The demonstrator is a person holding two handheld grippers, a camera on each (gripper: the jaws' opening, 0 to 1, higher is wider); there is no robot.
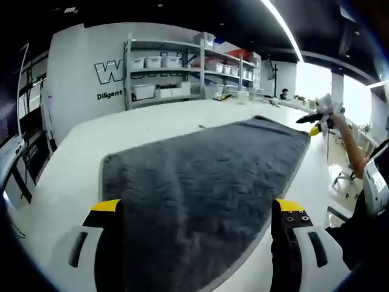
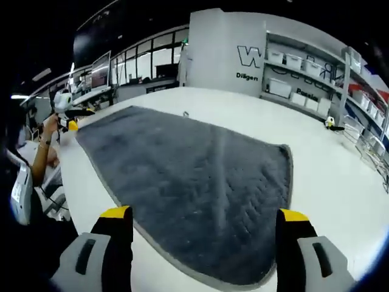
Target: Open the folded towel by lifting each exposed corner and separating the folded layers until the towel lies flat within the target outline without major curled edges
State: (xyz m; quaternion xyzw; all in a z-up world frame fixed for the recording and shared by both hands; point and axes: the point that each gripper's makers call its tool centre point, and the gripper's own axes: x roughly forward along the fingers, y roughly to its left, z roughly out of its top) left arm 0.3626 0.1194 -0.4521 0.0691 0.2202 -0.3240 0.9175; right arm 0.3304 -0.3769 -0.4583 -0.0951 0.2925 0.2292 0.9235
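A grey towel (image 1: pixel 200 176) lies spread out on the white table (image 1: pixel 67 176), its quilted face up and a pale hem running around it. My left gripper (image 1: pixel 197 210) hovers open over the near end, with nothing between its yellow-tipped fingers (image 1: pixel 106 207). At the far corner a hand holds the right gripper (image 1: pixel 319 118) just off the towel's edge. In the right gripper view the towel (image 2: pixel 194 176) stretches away flat, and my right gripper (image 2: pixel 203 214) is open above its near rounded corner. The left gripper (image 2: pixel 67 115) shows at the far left end.
Metal shelves (image 1: pixel 182 67) with white bins stand behind the table against a lettered wall (image 1: pixel 109 73). A person's arm (image 1: pixel 355 149) reaches in from the right. The table edge (image 2: pixel 79 176) runs close beside the towel's left side. Bare tabletop (image 2: pixel 340 176) lies to the right.
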